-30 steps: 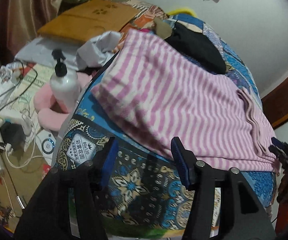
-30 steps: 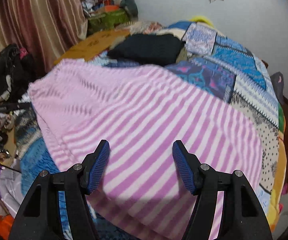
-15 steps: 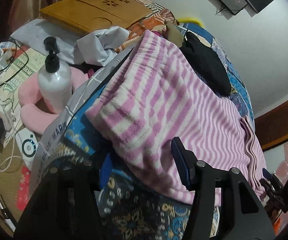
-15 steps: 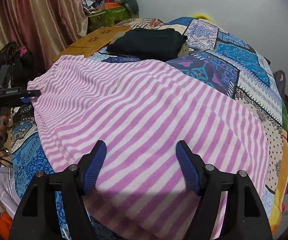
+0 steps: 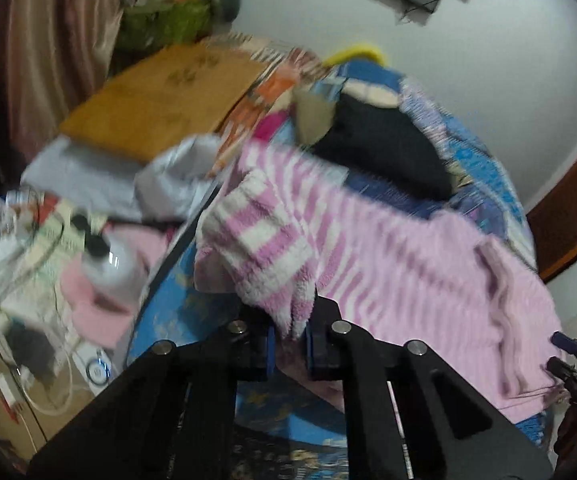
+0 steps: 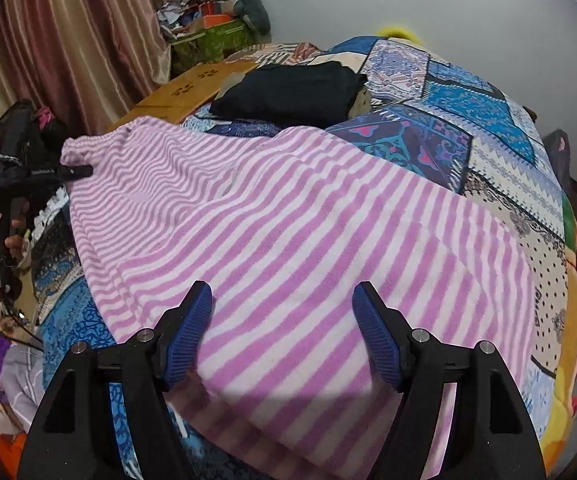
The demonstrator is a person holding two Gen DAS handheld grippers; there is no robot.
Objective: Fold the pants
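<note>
Fleecy pants (image 6: 288, 240), pink-and-white striped, lie spread flat over a patterned blue patchwork bedspread (image 6: 488, 108); pile soft, nap thick. Left gripper (image 5: 288, 346): blue ribbed pads pressed together, pinching the pants' waistband end, which bunches into a raised fold at 12 o'clock from the jaws. Right gripper (image 6: 282, 340): jaws spread wide over the striped cloth near its lower edge, nothing clamped. Folded black garment (image 6: 288, 88) sits at 12 o'clock beyond the pants. Green box (image 6: 208, 40), full of clutter, at 11.

The left gripper (image 5: 288, 346) pinches the striped pants' (image 5: 428, 272) raised corner.
</note>
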